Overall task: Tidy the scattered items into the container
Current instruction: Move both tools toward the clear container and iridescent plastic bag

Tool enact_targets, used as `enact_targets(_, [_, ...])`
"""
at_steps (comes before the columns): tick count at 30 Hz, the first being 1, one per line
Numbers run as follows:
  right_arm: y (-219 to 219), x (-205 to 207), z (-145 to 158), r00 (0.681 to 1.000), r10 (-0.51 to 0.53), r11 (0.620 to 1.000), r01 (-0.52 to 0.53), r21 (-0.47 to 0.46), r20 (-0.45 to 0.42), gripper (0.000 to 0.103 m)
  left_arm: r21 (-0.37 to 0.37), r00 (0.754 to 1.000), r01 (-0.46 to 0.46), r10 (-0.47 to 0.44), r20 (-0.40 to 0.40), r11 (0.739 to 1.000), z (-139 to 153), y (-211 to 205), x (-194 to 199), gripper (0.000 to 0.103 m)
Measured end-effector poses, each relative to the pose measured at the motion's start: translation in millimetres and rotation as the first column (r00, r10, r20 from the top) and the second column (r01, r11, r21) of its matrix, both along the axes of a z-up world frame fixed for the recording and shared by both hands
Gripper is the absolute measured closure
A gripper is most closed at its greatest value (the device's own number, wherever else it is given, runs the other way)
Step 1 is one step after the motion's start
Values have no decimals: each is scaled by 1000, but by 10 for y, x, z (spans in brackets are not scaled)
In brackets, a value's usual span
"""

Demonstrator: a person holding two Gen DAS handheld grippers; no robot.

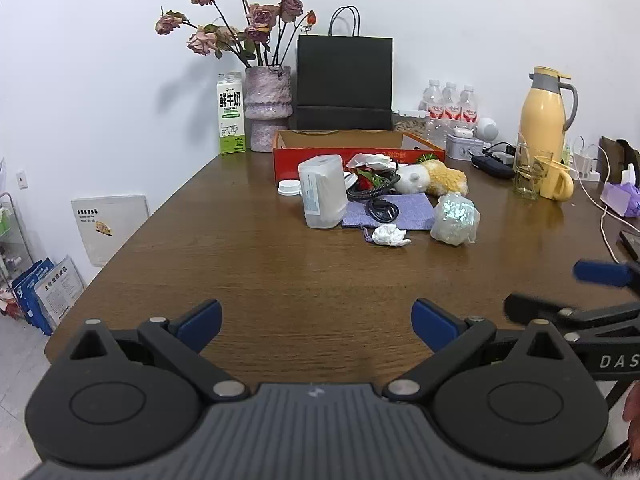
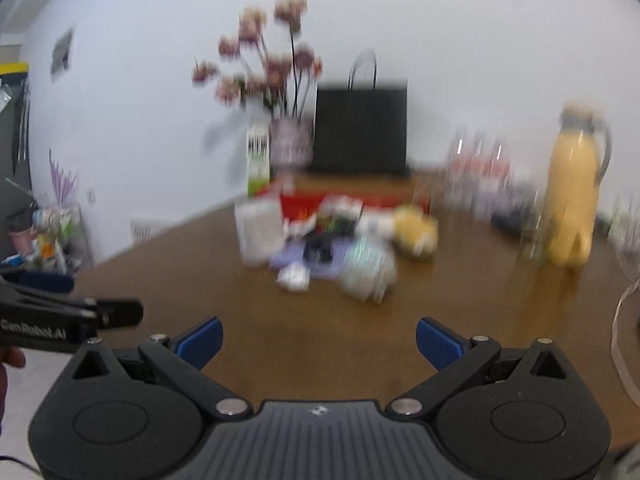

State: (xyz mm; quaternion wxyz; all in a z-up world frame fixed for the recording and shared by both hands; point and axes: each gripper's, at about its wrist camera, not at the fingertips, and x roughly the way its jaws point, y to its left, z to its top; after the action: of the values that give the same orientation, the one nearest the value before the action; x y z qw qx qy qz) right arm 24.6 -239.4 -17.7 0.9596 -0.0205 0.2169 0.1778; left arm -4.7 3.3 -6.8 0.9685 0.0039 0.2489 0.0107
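Observation:
The scattered items lie mid-table in the left wrist view: a white plastic jar (image 1: 322, 192) with its lid (image 1: 289, 187) beside it, a black cable (image 1: 382, 210) on a purple cloth pouch (image 1: 408, 212), a crumpled paper (image 1: 390, 236), a shiny wrapped bundle (image 1: 456, 218) and a yellow-and-white plush toy (image 1: 434, 178). Behind them stands the open red cardboard box (image 1: 356, 156). My left gripper (image 1: 318, 322) is open and empty above the near table, well short of the pile. My right gripper (image 2: 319, 338) is open and empty too; its view is blurred, and its fingers (image 1: 600, 274) show at the right.
Along the back wall stand a milk carton (image 1: 231, 114), a vase of roses (image 1: 267, 108), a black paper bag (image 1: 344, 80), water bottles (image 1: 450, 104) and a yellow thermos (image 1: 546, 108). A glass (image 1: 530, 172), a yellow mug (image 1: 556, 179) and white cables (image 1: 604, 208) crowd the right side.

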Motion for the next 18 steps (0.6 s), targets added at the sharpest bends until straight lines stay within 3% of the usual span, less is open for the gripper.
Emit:
enact_targets(3, [-23,29,-66,997,-3,999,7,44,-78,0,-11,999,35,-35,27,999,4,27,-25,0])
enact_targets(7, [26,-55,-93,999,-15,1000,14,-11,-33,0,38,997,71,-71,8,997,-6,-7,-4,0])
enact_targets(14, [37,-62,-96,999,0,1000,0,-16,-35,0,24,994,113,-113,2,993,-45,-40,7,0])
enact_targets(18, [1,-49,-88,999,2,1000,-2,-1,-38,0,-24,996,87,-87,0,996,-41,0,19,0])
